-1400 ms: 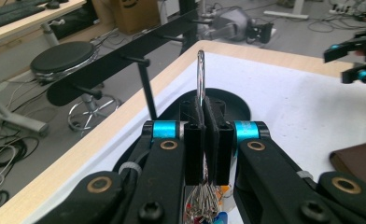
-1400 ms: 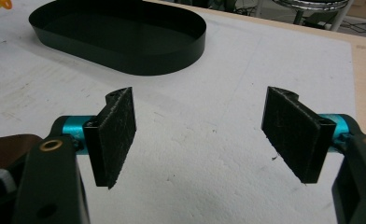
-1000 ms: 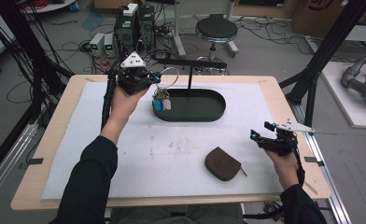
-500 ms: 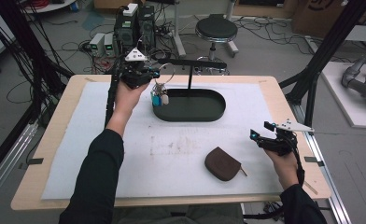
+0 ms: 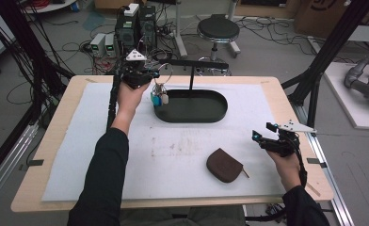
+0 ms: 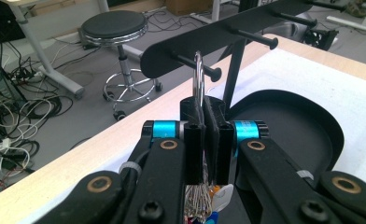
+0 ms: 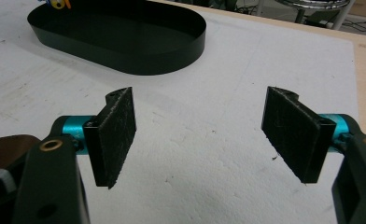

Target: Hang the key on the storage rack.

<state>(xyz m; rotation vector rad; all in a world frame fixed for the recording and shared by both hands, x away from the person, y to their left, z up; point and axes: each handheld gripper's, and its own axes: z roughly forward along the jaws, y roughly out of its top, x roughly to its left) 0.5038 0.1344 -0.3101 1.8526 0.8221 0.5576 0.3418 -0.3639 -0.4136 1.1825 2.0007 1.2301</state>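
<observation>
My left gripper (image 5: 155, 75) is shut on a silver key ring (image 5: 165, 71) at the back of the table, beside the black peg rack (image 5: 196, 63). A bunch of keys and tags (image 5: 159, 97) hangs from the ring over the left end of the black oval tray (image 5: 192, 117). In the left gripper view the ring (image 6: 199, 74) rises from the closed pads (image 6: 194, 116) to the leftmost peg (image 6: 214, 72); I cannot tell whether it rests on the peg. My right gripper (image 5: 260, 137) stands open at the table's right, nothing between its pads (image 7: 116, 126).
A brown pouch (image 5: 225, 165) lies on the white mat near the front, left of my right gripper, and its edge (image 7: 3, 142) appears in the right gripper view. The rack's post (image 5: 191, 82) stands in the tray. A stool (image 5: 218, 29) and cables are on the floor behind.
My left hand has carried the key ring to the right, closer to the rack's left end. The right gripper and the pouch have stayed put.
</observation>
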